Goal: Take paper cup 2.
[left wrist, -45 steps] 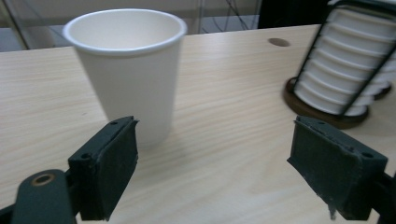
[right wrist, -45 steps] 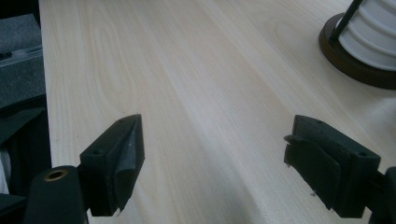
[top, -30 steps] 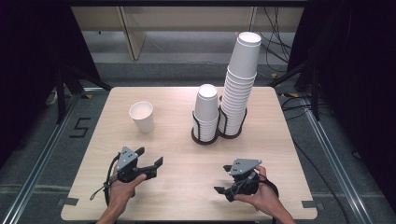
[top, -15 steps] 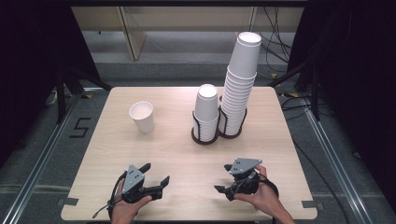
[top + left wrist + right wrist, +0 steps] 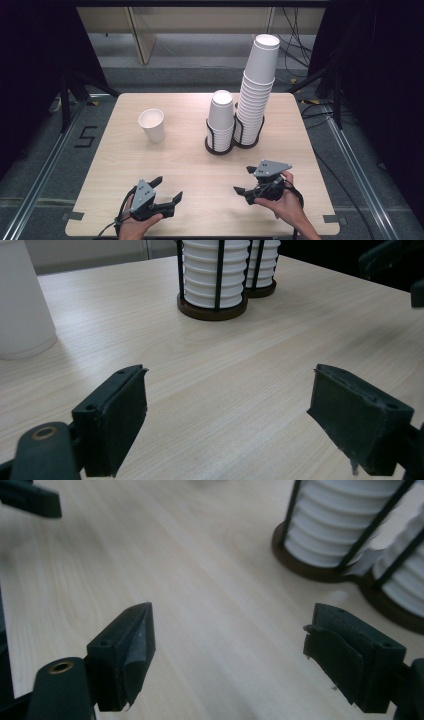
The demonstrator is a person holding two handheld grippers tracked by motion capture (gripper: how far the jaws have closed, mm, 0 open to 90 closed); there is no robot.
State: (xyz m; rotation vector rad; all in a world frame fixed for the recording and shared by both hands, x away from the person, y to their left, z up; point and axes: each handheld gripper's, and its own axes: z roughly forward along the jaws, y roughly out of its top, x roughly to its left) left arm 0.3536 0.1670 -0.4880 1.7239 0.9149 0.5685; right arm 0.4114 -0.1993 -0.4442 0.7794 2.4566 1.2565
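A: Two grippers sit low at the near edge of the table (image 5: 190, 165), and both are empty. The left gripper (image 5: 167, 192) has its jaws spread with only bare wood between them; the right gripper (image 5: 245, 182) is parted as wide, nothing between its pads either.

B: Where are the cups from there?

A: The single paper cup (image 5: 152, 125) stands upright, alone, ahead of the left gripper and well apart from it. In the left gripper view it sits at the far left, beyond the left jaw (image 5: 22, 300). The short stack of cups (image 5: 220, 120) is ahead, between the two grippers' lines, and the tall stack (image 5: 255, 95) is just beside it, ahead of the right gripper.

B: Why the wire frames?

A: Each stack sits in a black wire holder (image 5: 220, 145) on a dark round base, which I judge keeps the columns from toppling when a cup is pulled off or pushed on. The two holders touch or nearly touch.

B: And the spread jaws?

A: Likely readiness: they are wide enough to take a cup wall, and neither hand is committed to anything. The lone cup looks nearest the left one's reach.
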